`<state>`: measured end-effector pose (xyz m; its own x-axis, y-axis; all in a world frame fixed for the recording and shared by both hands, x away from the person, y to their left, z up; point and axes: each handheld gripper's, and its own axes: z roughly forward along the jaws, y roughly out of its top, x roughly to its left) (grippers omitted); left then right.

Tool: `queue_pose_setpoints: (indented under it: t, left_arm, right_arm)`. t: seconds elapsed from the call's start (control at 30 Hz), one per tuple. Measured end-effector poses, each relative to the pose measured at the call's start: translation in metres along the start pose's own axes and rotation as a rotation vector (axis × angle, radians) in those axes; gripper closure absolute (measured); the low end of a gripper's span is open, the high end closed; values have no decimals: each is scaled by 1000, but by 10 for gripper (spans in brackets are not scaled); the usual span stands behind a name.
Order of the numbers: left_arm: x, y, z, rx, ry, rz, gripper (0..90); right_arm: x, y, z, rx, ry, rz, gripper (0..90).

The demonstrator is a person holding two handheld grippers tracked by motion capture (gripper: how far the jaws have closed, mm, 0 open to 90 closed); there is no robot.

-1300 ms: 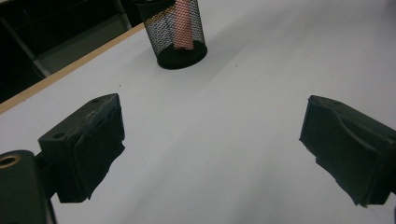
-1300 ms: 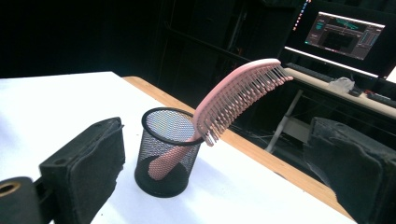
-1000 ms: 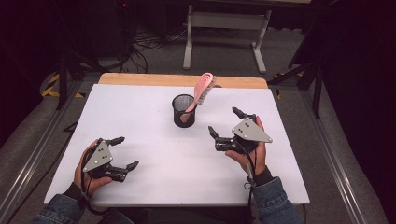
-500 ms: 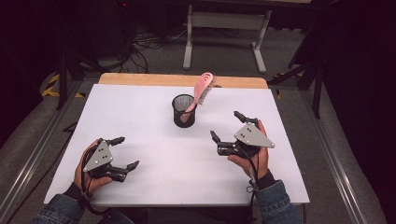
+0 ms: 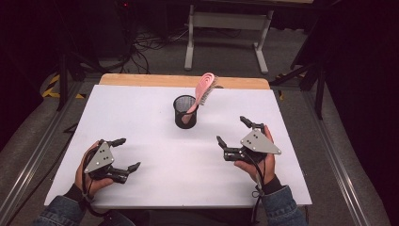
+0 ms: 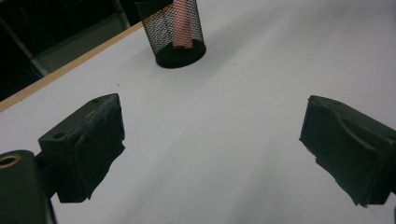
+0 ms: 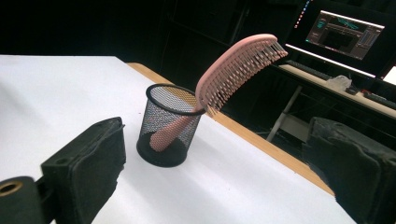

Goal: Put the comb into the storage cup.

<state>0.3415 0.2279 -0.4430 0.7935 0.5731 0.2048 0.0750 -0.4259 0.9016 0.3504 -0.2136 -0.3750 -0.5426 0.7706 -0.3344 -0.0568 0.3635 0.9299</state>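
A black mesh cup point(image 5: 184, 111) stands on the white table point(image 5: 141, 108) near its far middle. A pink hairbrush point(image 5: 205, 88) leans in it, handle down, bristled head over the rim toward the right. The cup point(image 7: 170, 125) and brush point(image 7: 236, 65) show ahead between the right gripper's jaws. The cup point(image 6: 173, 32) with the pink handle point(image 6: 182, 23) lies far ahead in the left gripper view. My left gripper point(image 5: 127, 154) rests open at the near left, nothing between its jaws. My right gripper point(image 5: 233, 131) is open at the near right, also holding nothing.
A wooden strip point(image 5: 183, 81) runs along the table's far edge. Beyond it stand a white frame leg point(image 5: 190, 42) and cables on the floor. A lit monitor point(image 7: 348, 32) sits on a desk to the right. Bare white surface lies between the grippers and the cup.
My right gripper has drawn back toward the near edge and slightly right. The left gripper has barely shifted. Cup and brush stay put.
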Motion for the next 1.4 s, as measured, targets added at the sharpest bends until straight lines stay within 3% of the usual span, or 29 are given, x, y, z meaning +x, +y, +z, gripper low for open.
queue_pose_setpoints:
  t: [0.53, 0.77, 1.4]
  left_arm:
    - [-1, 0, 1, 5, -5, 7, 73]
    - [-1, 0, 1, 7, -3, 6, 73]
    - [-1, -1, 2, 11, -6, 6, 73]
  right_arm:
    - [-1, -16, -9, 12, 26, -32, 62]
    - [2, -24, -10, 32, 17, -44, 65]
    - [5, -49, -16, 79, 17, -30, 51]
